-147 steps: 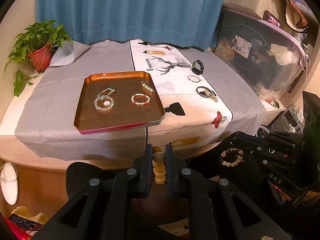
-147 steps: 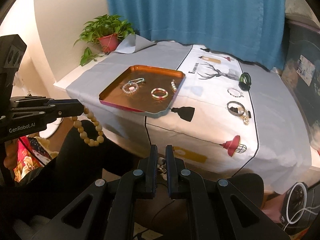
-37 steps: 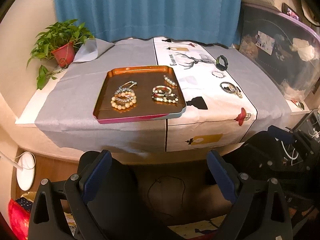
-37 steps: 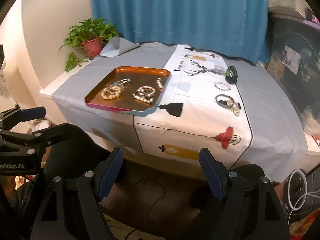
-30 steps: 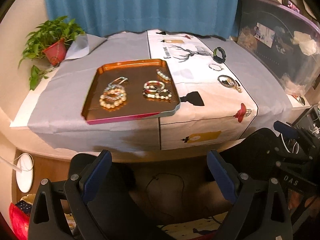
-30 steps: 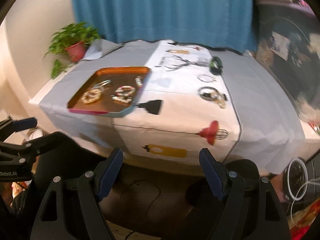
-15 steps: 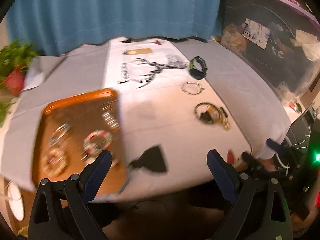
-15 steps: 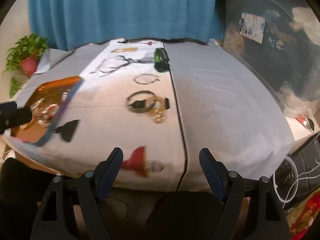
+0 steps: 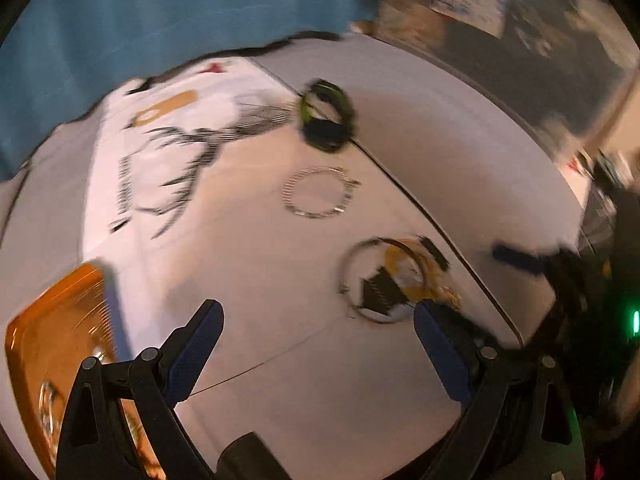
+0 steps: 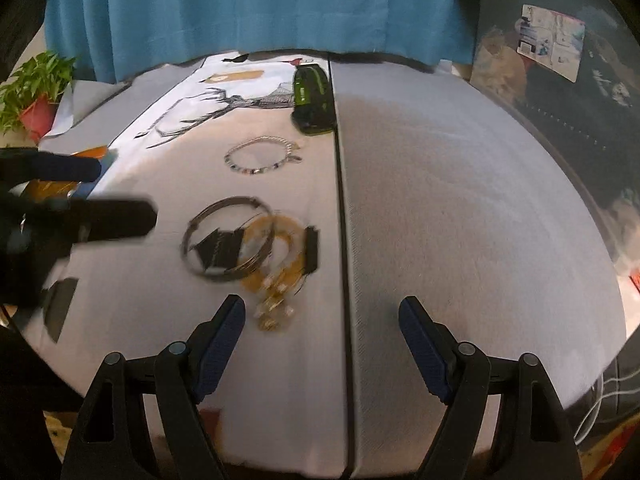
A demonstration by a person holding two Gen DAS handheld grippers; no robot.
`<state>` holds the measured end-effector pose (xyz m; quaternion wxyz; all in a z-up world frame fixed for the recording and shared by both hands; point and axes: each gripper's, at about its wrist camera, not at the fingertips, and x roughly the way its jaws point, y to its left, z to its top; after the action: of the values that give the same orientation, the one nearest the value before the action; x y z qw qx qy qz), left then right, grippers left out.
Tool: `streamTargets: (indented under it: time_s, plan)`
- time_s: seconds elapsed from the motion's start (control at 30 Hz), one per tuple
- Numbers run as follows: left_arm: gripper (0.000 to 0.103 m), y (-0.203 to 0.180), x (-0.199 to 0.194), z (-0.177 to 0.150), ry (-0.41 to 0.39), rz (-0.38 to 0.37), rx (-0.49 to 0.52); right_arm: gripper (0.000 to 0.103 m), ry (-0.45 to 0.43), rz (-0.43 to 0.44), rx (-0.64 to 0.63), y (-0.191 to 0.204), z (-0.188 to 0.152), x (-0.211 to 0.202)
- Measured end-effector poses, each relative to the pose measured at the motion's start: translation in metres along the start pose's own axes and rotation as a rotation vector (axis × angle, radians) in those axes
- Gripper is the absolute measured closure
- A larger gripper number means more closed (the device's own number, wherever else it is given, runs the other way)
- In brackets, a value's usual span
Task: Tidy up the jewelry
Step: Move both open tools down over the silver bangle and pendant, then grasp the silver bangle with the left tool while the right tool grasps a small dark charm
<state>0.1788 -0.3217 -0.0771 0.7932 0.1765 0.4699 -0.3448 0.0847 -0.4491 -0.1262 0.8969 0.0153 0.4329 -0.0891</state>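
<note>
The left gripper is hovering over the white printed runner cloth with its blue-padded fingers standing wide apart and nothing between them; the right gripper is likewise hovering with its fingers spread wide and empty, straddling the dark seam where the runner's right edge is meeting the grey tablecloth.

The loose jewelry is lying in a line along the runner's right edge; a thin dark metal bangle is overlapping a gold-coloured bracelet with a dangling charm cluster, the pair sitting just ahead of the right gripper's left finger; in the left wrist view the same bangle is lying just beyond that gripper's right finger; a silver chain bracelet with small coloured beads is lying farther along the edge, apart from the pair; a black and green wristband is resting beyond it, toward the far end of the runner against the seam.

An orange rectangular metal tray is sitting at the runner's left edge; its contents are too blurred to identify; a potted green plant is standing at the table's far left corner; a blue curtain is hanging behind the table.
</note>
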Motion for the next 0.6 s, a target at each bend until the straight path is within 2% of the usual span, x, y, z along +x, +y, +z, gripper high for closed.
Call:
streamTargets:
  time_s: [0.07, 0.17, 0.4, 0.5, 0.53, 0.57, 0.6]
  plan:
    - [0.008, -0.008, 0.01, -0.002, 0.034, -0.014, 0.082, 0.018, 0.004, 0.019, -0.006, -0.009, 0.005, 0.006]
    - [0.008, -0.022, 0.034, -0.005, 0.098, 0.004, 0.2, 0.014, 0.011, 0.072, -0.039, -0.018, 0.011, 0.013]
    - [0.005, -0.03, 0.056, 0.013, 0.134, -0.081, 0.27, 0.012, -0.009, 0.105, -0.076, -0.025, 0.018, 0.022]
    - [0.005, -0.035, 0.058, 0.018, 0.156, -0.113, 0.336, 0.018, -0.014, 0.126, -0.109, -0.023, 0.019, 0.02]
    - [0.009, -0.037, 0.059, 0.019, 0.156, -0.124, 0.348, 0.032, -0.018, 0.144, -0.129, -0.021, 0.018, 0.018]
    - [0.022, -0.039, 0.058, 0.021, 0.144, -0.133, 0.364, 0.06, -0.026, 0.172, -0.164, -0.017, 0.018, 0.014]
    - [0.035, -0.04, 0.055, 0.025, 0.121, -0.147, 0.376, 0.077, -0.026, 0.2, -0.207, -0.01, 0.019, 0.012]
